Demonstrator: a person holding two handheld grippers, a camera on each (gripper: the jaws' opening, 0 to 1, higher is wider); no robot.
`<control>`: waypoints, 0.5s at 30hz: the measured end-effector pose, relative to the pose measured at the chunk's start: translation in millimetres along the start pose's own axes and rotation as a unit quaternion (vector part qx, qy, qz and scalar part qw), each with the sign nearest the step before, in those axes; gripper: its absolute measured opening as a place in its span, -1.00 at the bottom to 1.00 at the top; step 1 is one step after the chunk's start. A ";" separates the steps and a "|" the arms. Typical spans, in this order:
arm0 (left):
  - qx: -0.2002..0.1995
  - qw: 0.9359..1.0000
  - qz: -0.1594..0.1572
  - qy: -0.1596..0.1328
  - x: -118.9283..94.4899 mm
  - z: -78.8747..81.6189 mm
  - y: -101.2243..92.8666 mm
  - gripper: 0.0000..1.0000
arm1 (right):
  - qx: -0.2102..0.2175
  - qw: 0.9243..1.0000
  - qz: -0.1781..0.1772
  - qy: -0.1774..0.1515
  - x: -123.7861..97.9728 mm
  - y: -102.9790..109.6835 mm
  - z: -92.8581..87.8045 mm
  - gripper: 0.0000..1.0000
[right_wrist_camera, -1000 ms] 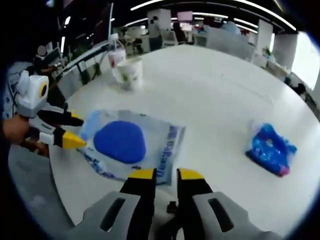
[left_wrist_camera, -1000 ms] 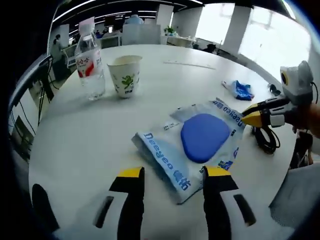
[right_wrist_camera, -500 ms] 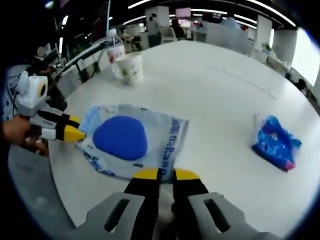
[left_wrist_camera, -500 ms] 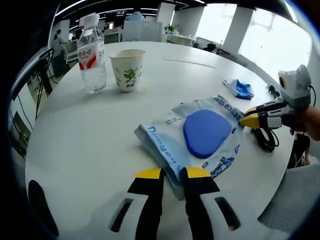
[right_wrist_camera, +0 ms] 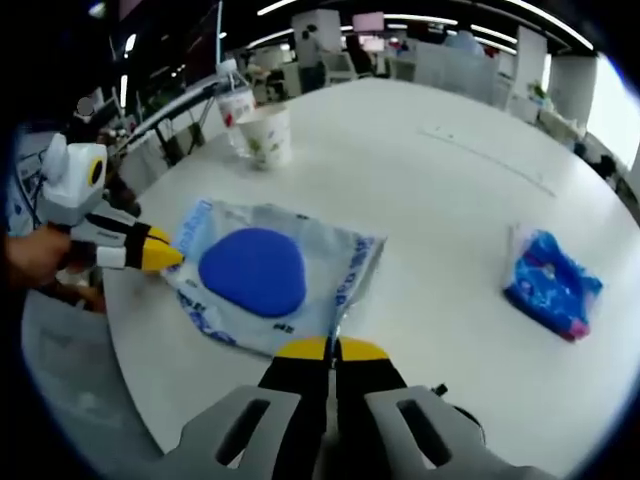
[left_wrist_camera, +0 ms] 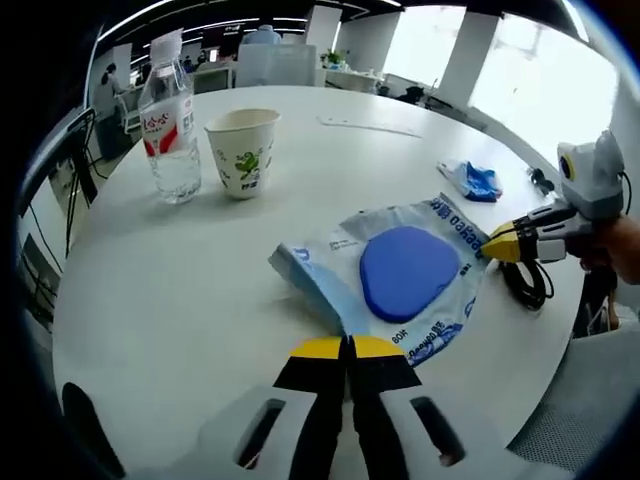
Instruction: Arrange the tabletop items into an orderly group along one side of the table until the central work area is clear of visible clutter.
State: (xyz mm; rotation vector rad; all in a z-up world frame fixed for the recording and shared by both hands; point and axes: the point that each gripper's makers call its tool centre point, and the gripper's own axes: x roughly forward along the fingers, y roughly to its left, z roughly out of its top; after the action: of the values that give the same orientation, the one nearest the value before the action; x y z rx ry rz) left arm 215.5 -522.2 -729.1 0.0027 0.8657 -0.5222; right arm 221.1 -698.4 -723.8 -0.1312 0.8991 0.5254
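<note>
Both hand-held grippers, left [left_wrist_camera: 347,347] and right [right_wrist_camera: 332,349], appear clamped on opposite edges of the blue-padded plastic package [left_wrist_camera: 400,275] lying mid-counter [left_wrist_camera: 180,290], presumably to carry it toward the bottle [left_wrist_camera: 168,125] and paper cup [left_wrist_camera: 240,150].

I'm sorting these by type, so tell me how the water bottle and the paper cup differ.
The water bottle is clear plastic with a red and white label; the paper cup is opaque white with a green leaf print. The bottle stands taller than the cup and narrows toward its top; the cup widens to an open mouth. Both stand upright, side by side, at the far side of the white table, away from both grippers.
</note>
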 end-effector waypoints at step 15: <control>0.025 1.000 -0.012 -0.011 0.4 30.3 -5.0 -1.00 | 0.013 1.000 -0.014 -0.024 -18.7 -9.8 14.9 -1.00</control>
State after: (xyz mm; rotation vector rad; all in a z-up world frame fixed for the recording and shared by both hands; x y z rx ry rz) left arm 235.4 -533.1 -708.5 0.0315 0.8322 -0.5644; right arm 227.0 -709.2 -701.1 -0.1058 0.8559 0.4890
